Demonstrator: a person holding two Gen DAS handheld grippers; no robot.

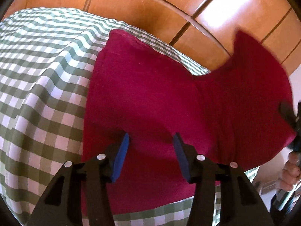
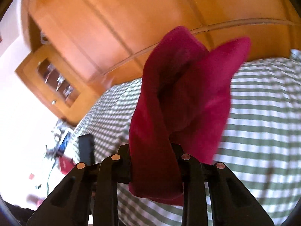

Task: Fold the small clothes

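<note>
Folding the red garment (image 1: 150, 94) on the checked cloth (image 1: 41, 86).
The right gripper (image 2: 154, 162) is clamped on one lifted edge, probably to carry it over; the left gripper (image 1: 151, 156) stands apart above the flat part.

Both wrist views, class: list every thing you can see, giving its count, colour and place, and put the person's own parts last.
garment: one, crimson red, mostly flat on the cloth, its right part lifted.
checked cloth: one, green and white, covering the surface under the garment.
wooden cabinets: several panels, orange-brown, behind the cloth.
glass-fronted cupboard: one, orange-brown, far left in the right wrist view, contents blurred.
small clutter: a few items, blue, red and black, left edge of the cloth, too blurred to name.
left hand-held gripper: one, black with blue pads, open over the flat garment.
right hand-held gripper: one, black, shut on a bunched fold of the garment.
hand: one, at the right edge, holding the right hand-held gripper.
</note>
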